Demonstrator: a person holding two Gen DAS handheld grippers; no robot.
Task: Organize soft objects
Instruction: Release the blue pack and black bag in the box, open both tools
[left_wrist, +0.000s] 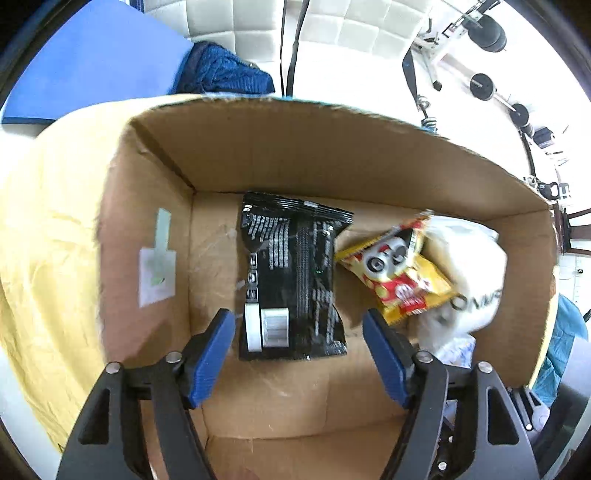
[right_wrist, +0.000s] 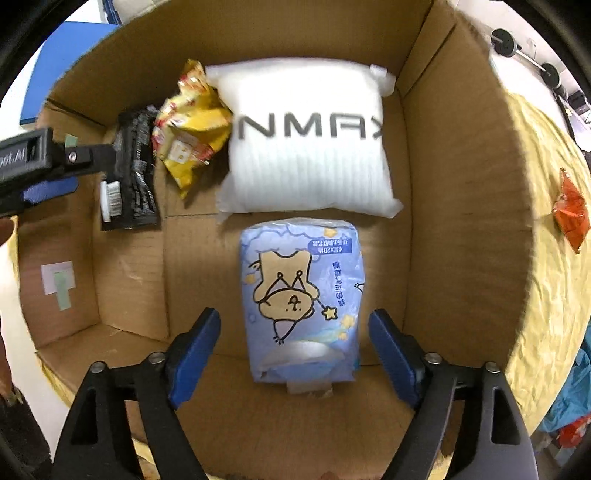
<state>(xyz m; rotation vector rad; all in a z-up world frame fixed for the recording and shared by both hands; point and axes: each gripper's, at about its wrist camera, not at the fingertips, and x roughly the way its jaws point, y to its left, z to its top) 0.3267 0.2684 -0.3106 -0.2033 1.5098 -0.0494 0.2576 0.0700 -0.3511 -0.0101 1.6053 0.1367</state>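
An open cardboard box (left_wrist: 258, 155) (right_wrist: 443, 184) holds soft packs. A black snack bag (left_wrist: 295, 277) (right_wrist: 133, 173) lies flat on its floor. A yellow-red snack bag (left_wrist: 399, 273) (right_wrist: 192, 125) leans beside a white pillow pack (right_wrist: 306, 140) (left_wrist: 469, 266). A blue tissue pack (right_wrist: 301, 302) with a bear print lies in front of the pillow. My left gripper (left_wrist: 299, 325) is open and empty above the black bag. My right gripper (right_wrist: 295, 328) is open and empty, its fingers either side of the tissue pack. The left gripper's body (right_wrist: 33, 158) shows in the right wrist view.
The box stands on a yellow cloth (left_wrist: 48, 221) (right_wrist: 546, 295). An orange-red packet (right_wrist: 570, 210) lies on the cloth right of the box. A blue mat (left_wrist: 92, 62) and a dark blue garment (left_wrist: 225, 74) lie behind the box. Gym weights (left_wrist: 484, 85) stand at the back right.
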